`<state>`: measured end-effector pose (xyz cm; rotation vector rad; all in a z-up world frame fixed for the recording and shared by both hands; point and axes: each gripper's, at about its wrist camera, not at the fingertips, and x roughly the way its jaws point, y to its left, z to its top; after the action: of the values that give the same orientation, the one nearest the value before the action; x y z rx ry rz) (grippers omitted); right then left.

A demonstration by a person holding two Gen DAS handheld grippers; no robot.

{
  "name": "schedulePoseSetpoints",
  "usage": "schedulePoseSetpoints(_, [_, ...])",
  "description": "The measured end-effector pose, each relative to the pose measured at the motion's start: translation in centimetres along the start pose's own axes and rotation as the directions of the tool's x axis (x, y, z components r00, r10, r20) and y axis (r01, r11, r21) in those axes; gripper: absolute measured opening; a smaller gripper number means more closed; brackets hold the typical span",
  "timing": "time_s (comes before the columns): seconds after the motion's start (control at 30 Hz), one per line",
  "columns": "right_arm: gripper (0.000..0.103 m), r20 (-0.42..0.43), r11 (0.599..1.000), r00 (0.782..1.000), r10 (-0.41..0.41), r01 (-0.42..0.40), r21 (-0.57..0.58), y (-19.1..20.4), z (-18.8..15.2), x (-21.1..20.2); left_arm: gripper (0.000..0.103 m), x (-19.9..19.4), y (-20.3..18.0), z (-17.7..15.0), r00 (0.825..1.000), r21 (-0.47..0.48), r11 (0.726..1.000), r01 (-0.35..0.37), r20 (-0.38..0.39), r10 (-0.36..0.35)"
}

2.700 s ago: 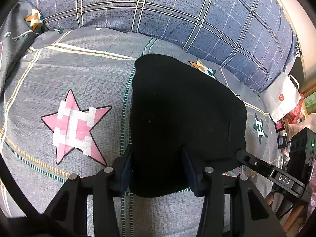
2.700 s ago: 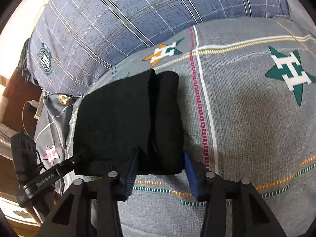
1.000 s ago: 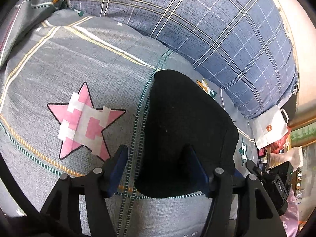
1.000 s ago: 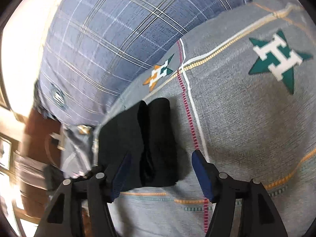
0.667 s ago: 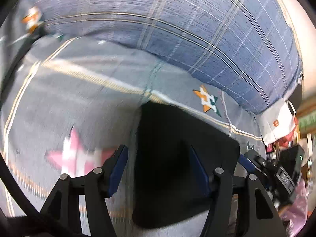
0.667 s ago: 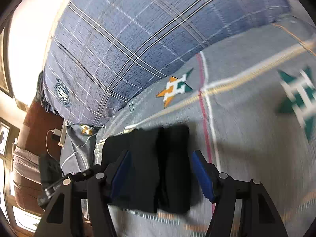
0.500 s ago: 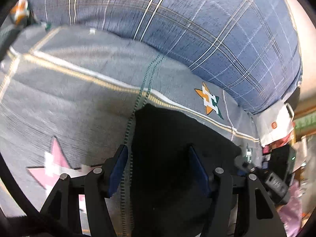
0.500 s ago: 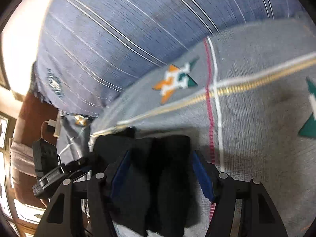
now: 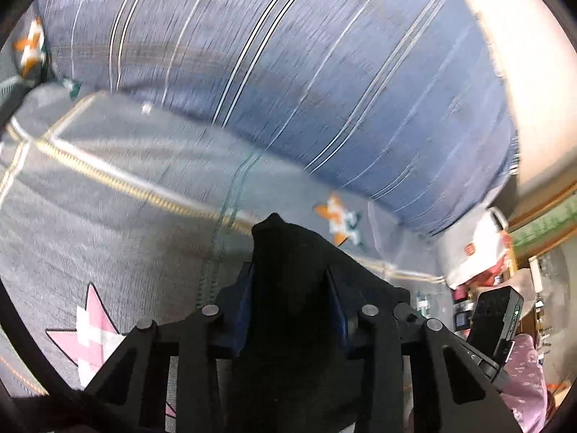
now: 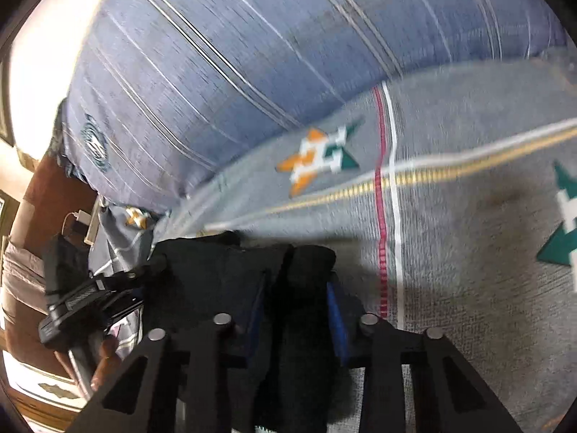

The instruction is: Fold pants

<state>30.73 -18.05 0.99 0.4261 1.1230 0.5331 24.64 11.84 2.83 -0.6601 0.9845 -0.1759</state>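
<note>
Closest in the left wrist view, the left gripper (image 9: 290, 288) has its two blue-padded fingers (image 9: 243, 299) pressed in on the black pants (image 9: 292, 324). The cloth fills the space between them, and a little peak of it pokes up past the tips. The pants are folded into a thick dark bundle that runs down to the bottom of the picture.

In the right wrist view, the right gripper (image 10: 295, 299) also squeezes the pants (image 10: 216, 278). Its blue fingers (image 10: 333, 310) are close together around one rolled fold at the right end of the bundle. The rest of the bundle spreads to the left, where the other gripper (image 10: 90, 296) reaches in and a bit of the person's hand (image 10: 104, 357) shows below it.

Under the pants lies a gray bedsheet (image 9: 108, 238) with stripes and star pictures. A pink star (image 9: 93, 339) sits near the left gripper. An orange and green star (image 10: 321, 155) lies just past the pants, near where a red stripe (image 10: 378, 216) crosses a yellow one. The pants are close to the far edge of the bed.

Behind the sheet rises a big blue plaid quilt (image 9: 306, 72). Farther right in the left wrist view, a white bag (image 9: 476, 252) sits off the bed. Both pictures are blurry.
</note>
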Motion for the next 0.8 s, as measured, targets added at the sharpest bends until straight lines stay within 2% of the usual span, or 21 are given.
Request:
schedulePoseSetpoints(0.07, [0.033, 0.064, 0.998, 0.998, 0.015, -0.012, -0.056, 1.1, 0.0, -1.3, 0.039, 0.6, 0.1, 0.2, 0.997, 0.042, 0.997, -0.072, 0.003, 0.072])
schedulePoseSetpoints(0.13, [0.033, 0.070, 0.997, 0.997, 0.024, -0.019, -0.072, 1.5, 0.2, -1.4, 0.039, 2.2, 1.5, 0.1, 0.995, -0.011, 0.996, -0.092, -0.049, 0.092])
schedulePoseSetpoints(0.23, [0.033, 0.013, 0.999, 1.000, -0.009, 0.010, -0.041, 0.6, 0.3, 0.3, 0.040, 2.9, 2.2, 0.0, 0.994, -0.033, 0.996, -0.087, -0.073, 0.084])
schedulePoseSetpoints(0.37, [0.037, -0.027, 0.998, 0.999, 0.043, -0.041, 0.051, -1.0, 0.5, 0.7, 0.046, 2.6, 2.1, -0.1, 0.994, -0.041, 0.995, -0.088, -0.074, 0.085])
schedulePoseSetpoints(0.43, [0.039, -0.036, 0.996, 0.998, 0.047, -0.044, 0.080, -1.4, 0.5, 0.7, 0.053, 2.6, 2.1, -0.4, 0.992, -0.049, 0.993, -0.103, -0.084, 0.099])
schedulePoseSetpoints(0.47, [0.044, -0.038, 0.995, 0.998, 0.046, -0.043, 0.085, -1.4, 0.4, 0.8, 0.055, 2.8, 1.9, -0.6, 0.991, -0.059, 0.993, -0.105, -0.092, 0.100])
schedulePoseSetpoints(0.63, [0.057, -0.029, 0.994, 0.999, 0.034, -0.031, 0.105, -1.5, 0.3, 0.4, 0.059, 2.9, 2.3, -1.2, 0.988, -0.116, 0.988, -0.103, -0.126, 0.088])
schedulePoseSetpoints(0.8, [0.058, -0.049, 0.994, 0.998, 0.043, -0.037, 0.102, -1.3, 0.2, 0.7, 0.061, 2.8, 2.1, -1.9, 0.981, -0.118, 0.985, -0.126, -0.162, 0.106])
